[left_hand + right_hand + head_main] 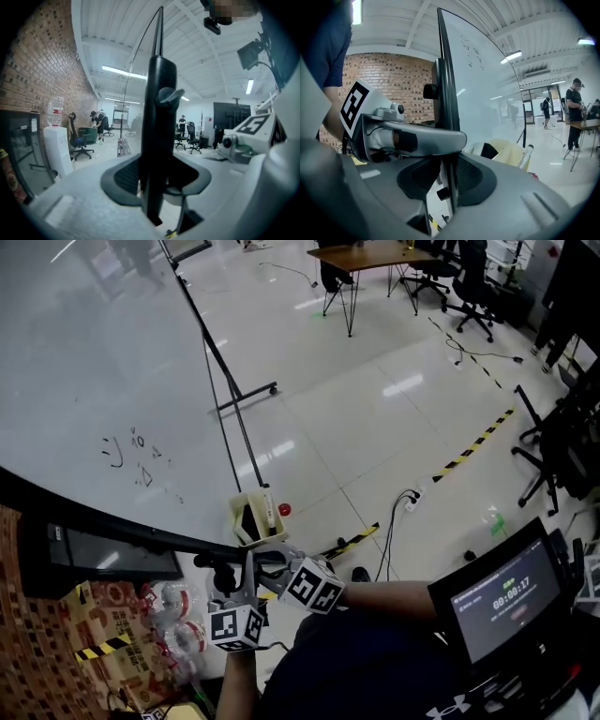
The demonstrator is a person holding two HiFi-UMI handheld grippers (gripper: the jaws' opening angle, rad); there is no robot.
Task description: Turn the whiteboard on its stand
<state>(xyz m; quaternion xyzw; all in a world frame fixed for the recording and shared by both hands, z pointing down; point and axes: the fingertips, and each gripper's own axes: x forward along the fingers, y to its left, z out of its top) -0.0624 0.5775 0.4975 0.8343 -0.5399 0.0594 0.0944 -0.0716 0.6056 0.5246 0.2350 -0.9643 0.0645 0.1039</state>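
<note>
Grips the black frame edge (157, 93) of the large white whiteboard (94, 381) with the left gripper (154, 180), jaws narrow on it. Clamps the same edge just beside with the right gripper (446, 176), likewise narrow, board on its black wheeled stand (246, 397)

I've got the whiteboard (84, 381) filling the left side, with faint scribbles on its face. Its black frame edge (122, 526) cuts across the near left, and my left gripper (225, 570) and right gripper (267, 557) sit on it side by side. Just beyond them, a yellow tray (246, 519) holds a marker (268, 507). The stand (230, 399) reaches away over the pale floor. A timer screen (502, 601) is at near right.
</note>
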